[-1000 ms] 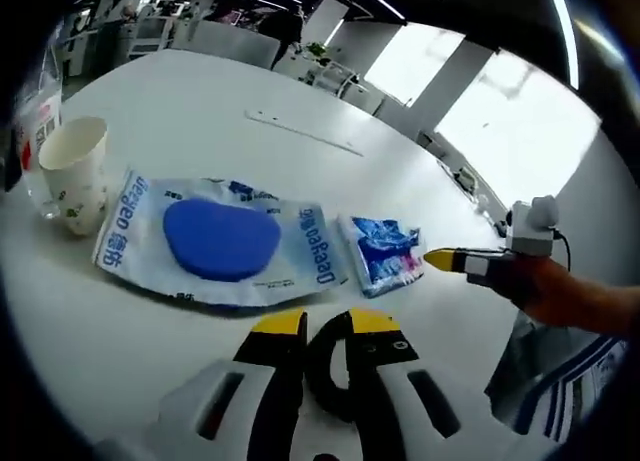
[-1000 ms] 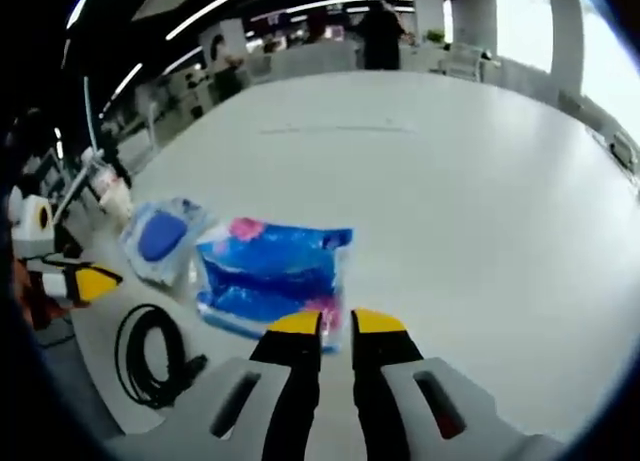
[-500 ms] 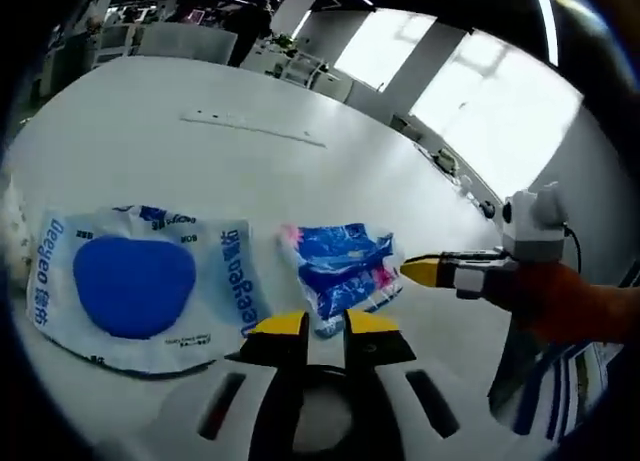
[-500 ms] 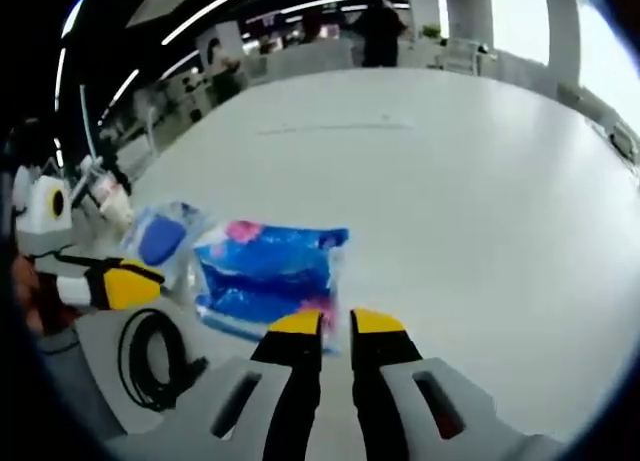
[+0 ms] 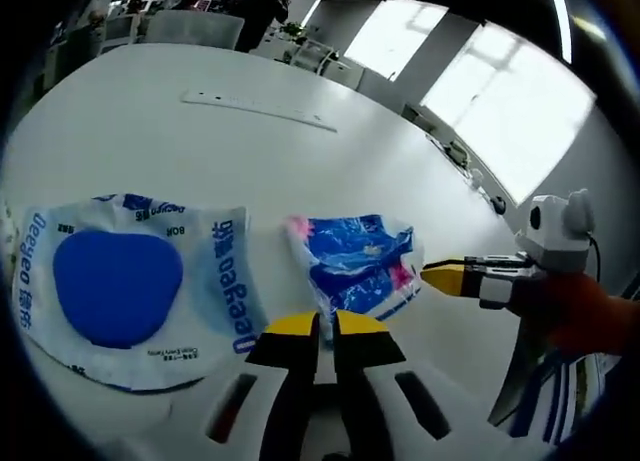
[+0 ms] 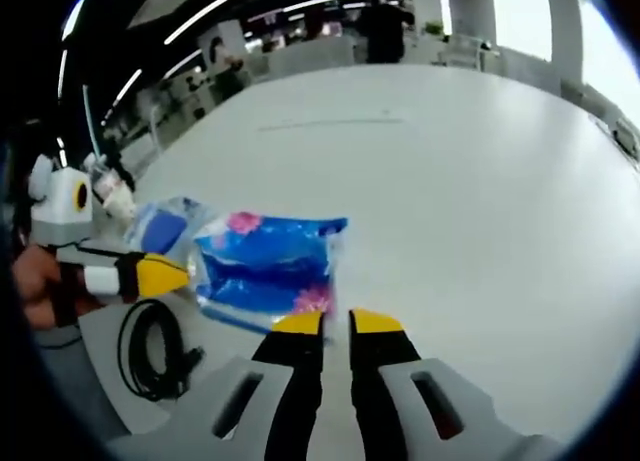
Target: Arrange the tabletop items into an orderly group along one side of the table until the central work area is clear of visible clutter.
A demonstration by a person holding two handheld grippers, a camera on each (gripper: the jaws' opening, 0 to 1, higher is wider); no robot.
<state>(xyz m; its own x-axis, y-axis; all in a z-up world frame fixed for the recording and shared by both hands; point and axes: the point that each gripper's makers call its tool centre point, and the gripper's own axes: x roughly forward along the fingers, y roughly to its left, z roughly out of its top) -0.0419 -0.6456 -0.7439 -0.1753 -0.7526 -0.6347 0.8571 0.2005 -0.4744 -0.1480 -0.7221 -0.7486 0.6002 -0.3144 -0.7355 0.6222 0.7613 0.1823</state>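
Here, near to far
Left gripper (image 5: 326, 326): jaws drawn narrow, almost together, tips at the near edge of the blue packet (image 5: 355, 261); whether they pinch its wrapper I cannot tell
Right gripper (image 6: 338, 323): jaws narrow, a slim gap between them, tips just beside the same packet's near edge, nothing held
Cable (image 6: 150, 351): black coil at 8 o'clock in the right gripper view, near the table edge
Blue packet: flat on the white table (image 5: 150, 131), at 12 o'clock from the left jaws
Mask bag (image 5: 125, 281): at 9 o'clock, edge touching or just beside the packet
Risk: both grippers crowd one thin packet; jaws may slide over the slick film, or collide, and push it into the mask bag
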